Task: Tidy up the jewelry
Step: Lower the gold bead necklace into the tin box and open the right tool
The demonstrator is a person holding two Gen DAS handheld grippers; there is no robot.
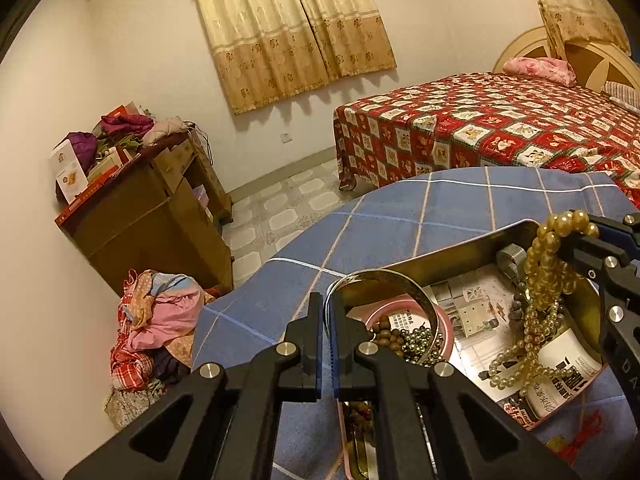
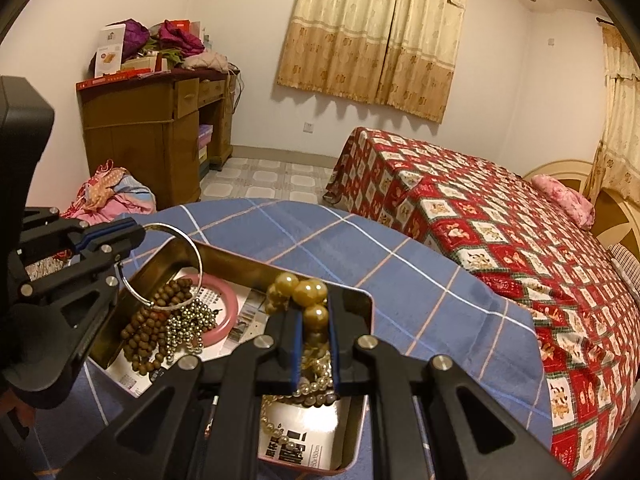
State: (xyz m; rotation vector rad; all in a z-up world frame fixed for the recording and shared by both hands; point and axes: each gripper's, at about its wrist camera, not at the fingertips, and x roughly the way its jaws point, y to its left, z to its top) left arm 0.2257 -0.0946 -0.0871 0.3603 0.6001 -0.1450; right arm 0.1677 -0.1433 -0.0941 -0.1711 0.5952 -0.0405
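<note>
An open metal tin lined with printed paper sits on the blue plaid table. My left gripper is shut on the rim of a silver bangle, held over the tin's left end. Beneath the bangle lie a pink bangle, brown wooden beads and small silver beads. My right gripper is shut on a golden pearl necklace. The necklace's strands hang down into the tin's right half.
The blue plaid tablecloth extends beyond the tin. A red tassel lies beside the tin. Across the tiled floor stand a bed with a red patterned cover, a cluttered wooden desk and a heap of clothes.
</note>
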